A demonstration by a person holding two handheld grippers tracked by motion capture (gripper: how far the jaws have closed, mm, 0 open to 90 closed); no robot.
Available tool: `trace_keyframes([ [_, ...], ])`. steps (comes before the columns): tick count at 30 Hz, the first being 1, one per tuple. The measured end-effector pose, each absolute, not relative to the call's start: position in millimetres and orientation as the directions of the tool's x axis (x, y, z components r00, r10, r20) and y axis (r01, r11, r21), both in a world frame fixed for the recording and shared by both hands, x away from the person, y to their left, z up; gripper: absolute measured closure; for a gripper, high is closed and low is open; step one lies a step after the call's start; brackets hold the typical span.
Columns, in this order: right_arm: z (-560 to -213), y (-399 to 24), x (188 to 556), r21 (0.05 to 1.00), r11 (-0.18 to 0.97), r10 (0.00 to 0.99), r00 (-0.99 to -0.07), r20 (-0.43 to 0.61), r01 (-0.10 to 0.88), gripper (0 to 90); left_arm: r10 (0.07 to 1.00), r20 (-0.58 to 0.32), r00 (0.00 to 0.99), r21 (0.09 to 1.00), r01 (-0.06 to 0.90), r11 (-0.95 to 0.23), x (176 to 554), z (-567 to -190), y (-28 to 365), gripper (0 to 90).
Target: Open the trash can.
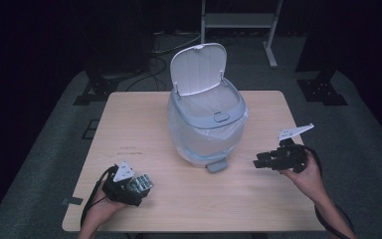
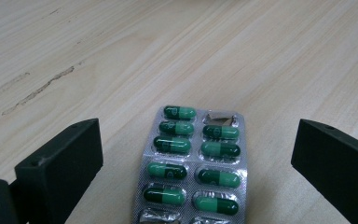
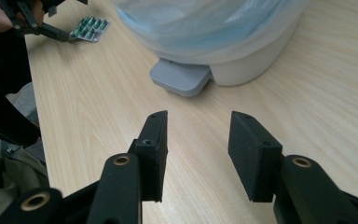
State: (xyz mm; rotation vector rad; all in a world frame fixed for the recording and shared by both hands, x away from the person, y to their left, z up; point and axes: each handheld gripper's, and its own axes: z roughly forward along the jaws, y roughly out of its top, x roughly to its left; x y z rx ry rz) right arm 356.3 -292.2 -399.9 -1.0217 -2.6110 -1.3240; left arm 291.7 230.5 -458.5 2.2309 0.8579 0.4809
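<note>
While the white pedal bin [image 1: 206, 117] with its clear plastic liner and raised lid stands near the middle of the pale wooden surface [image 1: 238, 199], we see the silver blister strip of green capsules [image 2: 191, 168] lying flat on the wood well in front of the bin and off to its left, near the front edge. Our left tool [image 1: 137, 186] rests at that strip with its two black jaws spread wide; in the left gripper view the strip lies between the jaws with bare wood showing on both sides, so neither pad touches it. A few pockets of the strip are already pressed flat and empty. Our right tool [image 1: 258, 160] hovers to the right of the bin, near its grey foot pedal [image 1: 216, 166], pointing across towards the pedal. Its jaws stand partly apart with nothing between them, as the right gripper view shows over the wood. From that same view we also make out the strip beyond the pedal, to the bin's left, with the other tool beside it.
</note>
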Motion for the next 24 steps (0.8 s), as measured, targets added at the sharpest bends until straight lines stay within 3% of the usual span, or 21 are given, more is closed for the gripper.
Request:
trace_keyframes([
  [24, -432.4, -295.7, 341.1, 0.674, 0.45, 0.549, -0.777, 0.308, 0.586, 54.1, 0.676, 0.11, 0.729, 0.688, 0.435, -0.581, 293.1, -463.7, 227.6, 4.1],
])
